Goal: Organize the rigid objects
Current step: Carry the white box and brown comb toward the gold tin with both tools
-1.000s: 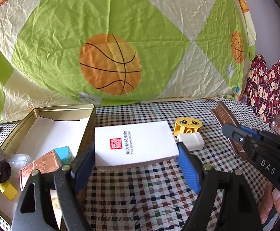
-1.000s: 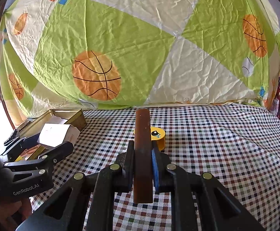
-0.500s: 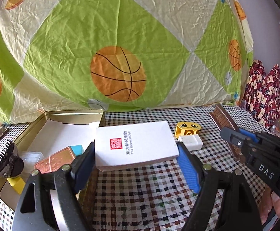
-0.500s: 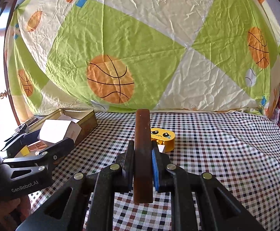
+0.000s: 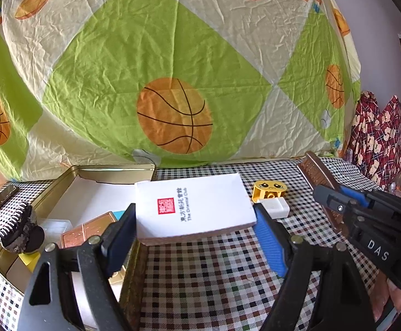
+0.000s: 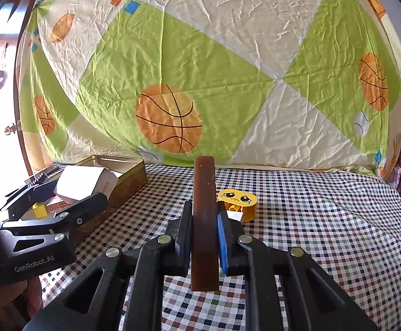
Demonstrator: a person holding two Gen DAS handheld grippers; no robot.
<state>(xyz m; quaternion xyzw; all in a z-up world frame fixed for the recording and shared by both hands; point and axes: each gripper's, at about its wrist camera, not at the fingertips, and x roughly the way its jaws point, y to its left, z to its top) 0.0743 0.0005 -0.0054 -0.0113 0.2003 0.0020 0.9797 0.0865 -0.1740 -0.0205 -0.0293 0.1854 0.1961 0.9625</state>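
the white box (image 5: 193,207) sat clamped flat between the pads of the left gripper (image 5: 195,229), jaws spread wide to take its width, printed face up. it hung over the right-hand rim of the gold tin (image 5: 109,168), part above the tin's inside and part above the checked tablecloth (image 5: 214,270), so it was not yet clear of the wall. the tin stood near the table's back left corner and already held a copper-coloured packet (image 5: 87,229), a small yellow block (image 5: 30,259) and a dark round brush (image 5: 21,231) at its near left end.

the risks looked like these. the box was gripped only at its near end (most of its length stuck out forward), so a tilt or a knock against the tin's rim could lever it loose. lowered where it hung, it would likely land half on the rim and tip. the free floor inside the tin seemed to be toward the back, and a drop too near could pile it on the copper packet.

the right gripper (image 6: 204,237) was closed tight on a brown bar (image 6: 204,215), held on edge and pointing forward, above the cloth near the table's middle. both tools were close together, and a swing toward the tin could bump them. the yellow face toy (image 6: 237,202) and a small white block (image 5: 275,207) lay just beyond on the cloth, still to be put away.
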